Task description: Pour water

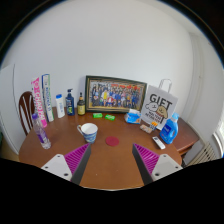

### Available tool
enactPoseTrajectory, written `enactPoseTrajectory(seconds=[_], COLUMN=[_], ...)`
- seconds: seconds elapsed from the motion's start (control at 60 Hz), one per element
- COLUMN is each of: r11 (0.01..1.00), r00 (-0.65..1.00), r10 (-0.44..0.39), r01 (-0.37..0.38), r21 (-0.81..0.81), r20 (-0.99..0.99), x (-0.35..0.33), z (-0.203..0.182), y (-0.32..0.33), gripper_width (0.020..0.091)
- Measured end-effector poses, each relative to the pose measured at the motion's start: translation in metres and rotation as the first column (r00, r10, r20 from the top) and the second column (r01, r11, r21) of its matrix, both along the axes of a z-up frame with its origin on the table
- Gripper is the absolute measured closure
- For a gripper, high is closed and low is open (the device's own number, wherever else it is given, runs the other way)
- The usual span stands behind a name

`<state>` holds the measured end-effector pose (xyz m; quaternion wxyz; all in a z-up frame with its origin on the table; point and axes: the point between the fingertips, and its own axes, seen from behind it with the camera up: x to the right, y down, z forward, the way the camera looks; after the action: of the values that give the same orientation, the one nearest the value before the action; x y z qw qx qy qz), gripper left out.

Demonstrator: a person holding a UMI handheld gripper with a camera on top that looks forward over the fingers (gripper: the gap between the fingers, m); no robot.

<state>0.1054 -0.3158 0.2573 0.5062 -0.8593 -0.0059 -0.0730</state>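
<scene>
Water-pouring things sit beyond the fingers: a white mug (88, 131) with blue writing too small to read stands on the round wooden worktop (110, 165), just ahead of the left finger, and a clear plastic bottle (43, 135) stands upright near the worktop's left edge. The hand-held gripper (112, 160) is released, its magenta pads (75, 158) spread wide with bare wood between them. That open stretch runs forward to a small pink round patch (113, 141). At the right edge stands a blue spray bottle (171, 127) beside a white bag (160, 105) printed "GIFT". A framed picture (115, 95) leans against the wall, with several bottles (70, 102) to its left.
</scene>
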Motion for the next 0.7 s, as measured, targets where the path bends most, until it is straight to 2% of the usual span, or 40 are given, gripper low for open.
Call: enactPoseTrajectory(seconds=[0.183,0.367,0.533,0.7], r11=[0.999,0.997,0.987,0.968], r00=[1.000,0.998,0.986,0.960], r10=[0.019,0.056,0.145,0.252], r01=[-0.019,-0.057,-0.150,-0.251], r21=[-0.031,-0.053,-0.058,0.018], r20=[0.009,-0.019,-0.088,-0.126], x=[-0.034,-0.105,-0.203,-0.305], z=[-0.019,-0.050,-0.078,-0.095], y=[-0.003,-0.007,-0.004,0.031], gripper_width=[0.0246,0.0248,0.0246,0.0243])
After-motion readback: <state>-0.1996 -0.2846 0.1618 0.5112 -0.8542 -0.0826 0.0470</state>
